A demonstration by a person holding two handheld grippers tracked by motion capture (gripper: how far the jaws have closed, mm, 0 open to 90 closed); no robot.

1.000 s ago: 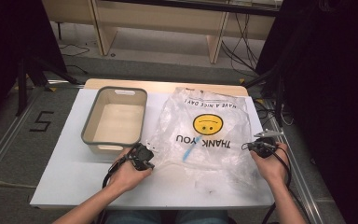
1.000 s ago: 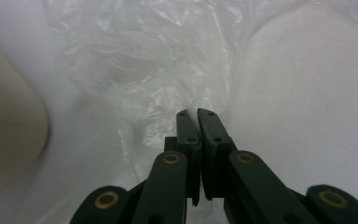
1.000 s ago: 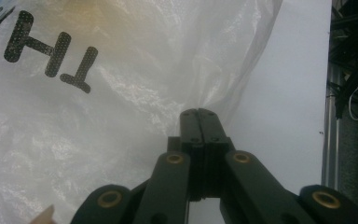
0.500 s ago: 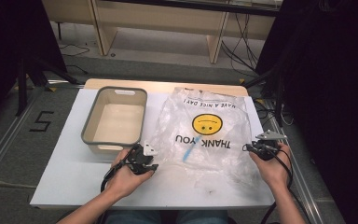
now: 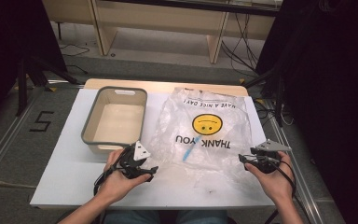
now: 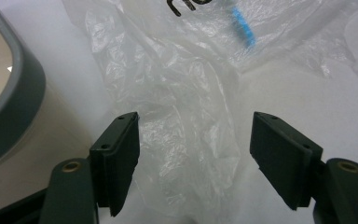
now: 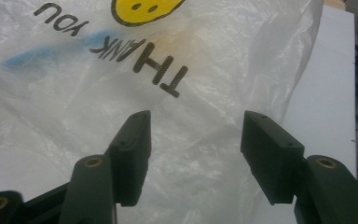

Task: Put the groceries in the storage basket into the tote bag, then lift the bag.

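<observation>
My view: clear plastic bag flat on white counter, just right of grey tub — smiley print facing up. My left tongs at bag's near-left corner, just been opening, released, crumpled film between jaws, not pinched. My right tongs at bag's near-right edge — also just been opening, released over film.

Grey floor with a taped "5", wooden shelving, dark drapes
</observation>
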